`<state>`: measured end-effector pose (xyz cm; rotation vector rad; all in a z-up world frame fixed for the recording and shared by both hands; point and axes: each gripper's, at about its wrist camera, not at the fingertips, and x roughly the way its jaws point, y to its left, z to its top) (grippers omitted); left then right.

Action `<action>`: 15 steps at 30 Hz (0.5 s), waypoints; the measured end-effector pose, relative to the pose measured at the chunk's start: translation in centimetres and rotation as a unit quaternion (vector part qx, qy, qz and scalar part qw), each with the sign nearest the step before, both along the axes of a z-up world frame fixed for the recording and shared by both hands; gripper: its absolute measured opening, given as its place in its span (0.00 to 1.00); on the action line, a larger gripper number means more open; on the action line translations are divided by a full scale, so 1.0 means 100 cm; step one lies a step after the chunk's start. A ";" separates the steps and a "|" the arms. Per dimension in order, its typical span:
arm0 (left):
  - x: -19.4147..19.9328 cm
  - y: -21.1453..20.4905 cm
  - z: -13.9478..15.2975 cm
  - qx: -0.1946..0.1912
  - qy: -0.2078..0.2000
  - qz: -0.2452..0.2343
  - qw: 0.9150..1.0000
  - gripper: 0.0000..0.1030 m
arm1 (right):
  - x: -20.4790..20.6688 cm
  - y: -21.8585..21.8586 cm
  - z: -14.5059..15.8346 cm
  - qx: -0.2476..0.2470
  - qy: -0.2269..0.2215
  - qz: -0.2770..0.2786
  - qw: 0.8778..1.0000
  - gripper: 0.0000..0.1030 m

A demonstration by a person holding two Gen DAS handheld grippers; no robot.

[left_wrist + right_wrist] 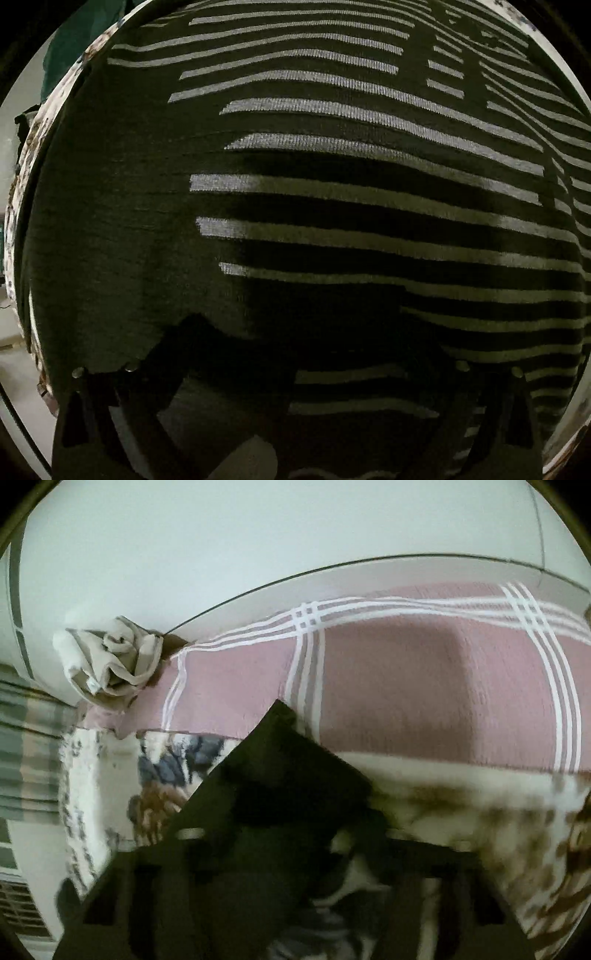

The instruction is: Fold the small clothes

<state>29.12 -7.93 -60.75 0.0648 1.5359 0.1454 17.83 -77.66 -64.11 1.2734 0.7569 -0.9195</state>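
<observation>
The left gripper (pixel 295 373) points straight down at a dark green knitted garment with pale grey stripes (pixel 314 192). The garment lies flat and fills almost all of the left wrist view. Its stripes run across the middle and the right side, and its left part is plain dark green. The gripper's two fingers stand far apart, one near each bottom corner of the view. Nothing is between them, so this tool is open. A white bed cover with brown and blue flowers (pixel 27 177) peeks out along the garment's left edge.

The right gripper (pixel 295 882) is blurry. A dark corner of cloth (pixel 280 775) sticks up in front of it. I cannot tell whether its fingers are pinching the cloth. This cloth lies over the flowered bed cover, near the cover's far edge. Past that edge lies a pink blanket with white crossing lines (pixel 424 686). A crumpled beige and white cloth (pixel 110 664) sits at the blanket's far left corner, against a pale wall (pixel 258 535).
</observation>
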 end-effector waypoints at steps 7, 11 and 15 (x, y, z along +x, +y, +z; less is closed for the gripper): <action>0.012 0.007 0.046 0.009 -0.071 -0.012 0.997 1.00 | 0.020 0.029 0.068 -0.072 0.013 0.034 0.997 0.10; 0.023 0.026 0.076 0.007 -0.109 0.000 0.994 1.00 | 0.050 0.061 0.131 -0.122 0.008 0.092 0.988 0.10; 0.041 0.037 0.102 0.012 -0.137 0.024 0.990 1.00 | 0.102 0.124 0.187 -0.153 -0.004 0.173 0.973 0.10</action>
